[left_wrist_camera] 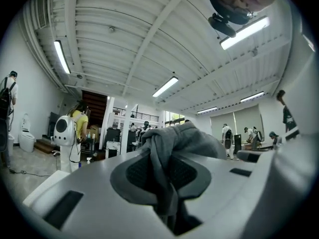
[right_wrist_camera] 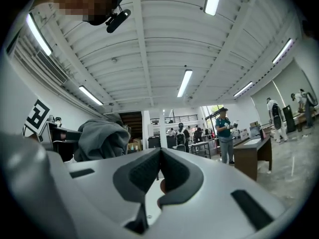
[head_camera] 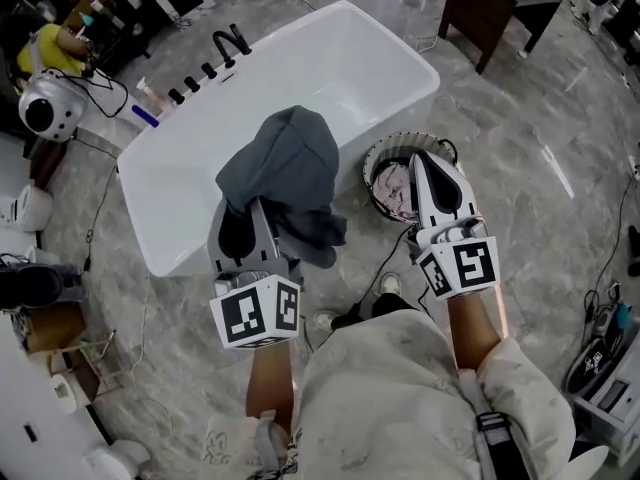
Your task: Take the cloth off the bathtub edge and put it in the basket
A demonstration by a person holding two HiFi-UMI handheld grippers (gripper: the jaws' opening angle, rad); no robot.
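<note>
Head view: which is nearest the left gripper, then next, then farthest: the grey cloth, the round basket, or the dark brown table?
1. The grey cloth, pinched in the left gripper itself.
2. The round basket, on the floor to its right.
3. The dark brown table, far off at the top right.

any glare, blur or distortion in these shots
Head view: evenly lit, pale streak reflections on the glossy floor. Left gripper view: strong fisheye, dark corners, glaring strip light, cloth close but fairly sharp. Right gripper view: same fisheye and dark rim.
</note>
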